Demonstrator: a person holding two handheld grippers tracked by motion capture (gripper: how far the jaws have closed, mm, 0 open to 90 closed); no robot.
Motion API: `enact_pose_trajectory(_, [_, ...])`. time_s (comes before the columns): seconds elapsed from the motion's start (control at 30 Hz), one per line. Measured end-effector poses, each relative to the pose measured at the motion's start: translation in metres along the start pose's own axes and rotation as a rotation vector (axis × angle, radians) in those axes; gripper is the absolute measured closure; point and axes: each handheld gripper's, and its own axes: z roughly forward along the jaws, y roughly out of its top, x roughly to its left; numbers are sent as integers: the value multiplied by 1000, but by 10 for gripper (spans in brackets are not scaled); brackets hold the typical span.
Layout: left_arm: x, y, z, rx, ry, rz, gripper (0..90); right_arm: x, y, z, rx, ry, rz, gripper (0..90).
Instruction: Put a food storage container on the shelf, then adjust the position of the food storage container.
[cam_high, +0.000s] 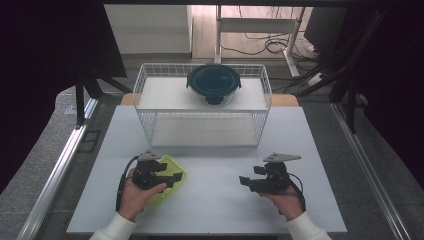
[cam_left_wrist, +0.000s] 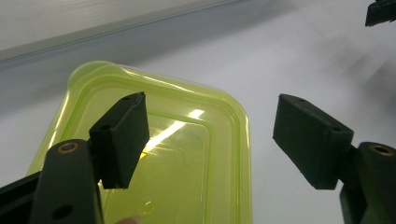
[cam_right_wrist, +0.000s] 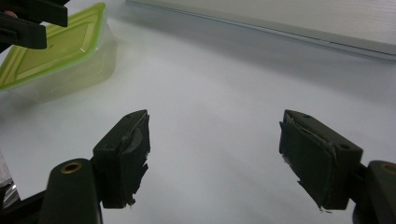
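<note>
Green lid (cam_left_wrist: 187, 154) under left gripper (cam_left_wrist: 210, 135) | high view: wire basket (cam_high: 202, 107)

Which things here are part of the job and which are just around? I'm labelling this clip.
In the job: green-lidded container, left gripper open over it, right gripper open beside it.
Just around: wire rack, round dark-lidded container, table.

This looks like a lab or test room set up for recording, not a home. A plain white table (cam_high: 210, 200) stands between metal rails (cam_high: 55, 170) on a grey carpeted floor. Dark curtains (cam_high: 45, 60) hang on both sides of the table. Beyond the table, loose cables (cam_high: 270, 46) lie on the floor around the legs of a bare desk frame (cam_high: 295, 35).
</note>
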Motion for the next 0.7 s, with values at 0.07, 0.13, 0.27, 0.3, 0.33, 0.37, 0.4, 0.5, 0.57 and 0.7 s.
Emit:
enact_pose_trajectory(0.07, [0,-1,0,2,0,0,259,0,0,0,4,-1,0,242])
enact_pose_trajectory(0.13, [1,-1,-1,-4,5,-3,256,-1,0,0,1,-5,3,242])
enact_pose_trajectory(0.27, [2,-1,-2,-8,9,1,255,-2,1,-2,-9,5,21,244])
enact_pose_trajectory(0.3, [2,-1,-2,-8,11,2,256,-2,1,-1,-14,17,31,244])
enact_pose_trajectory(0.33, [2,-1,-2,-8,12,2,257,-2,1,-1,-15,20,33,244])
enact_pose_trajectory(0.37, [2,-1,-2,-6,13,3,257,-2,1,-1,-15,19,34,244])
enact_pose_trajectory(0.4, [2,-1,-1,-6,14,4,258,-2,1,-1,-14,18,33,244])
enact_pose_trajectory(0.5, [3,0,-3,-13,24,8,263,-3,1,-1,-14,15,31,244])
enact_pose_trajectory(0.57, [5,2,-6,-17,39,20,265,-3,0,-2,-15,8,24,244])
enact_pose_trajectory(0.7, [15,10,-12,-30,90,32,282,-3,-1,-3,-7,13,13,244])
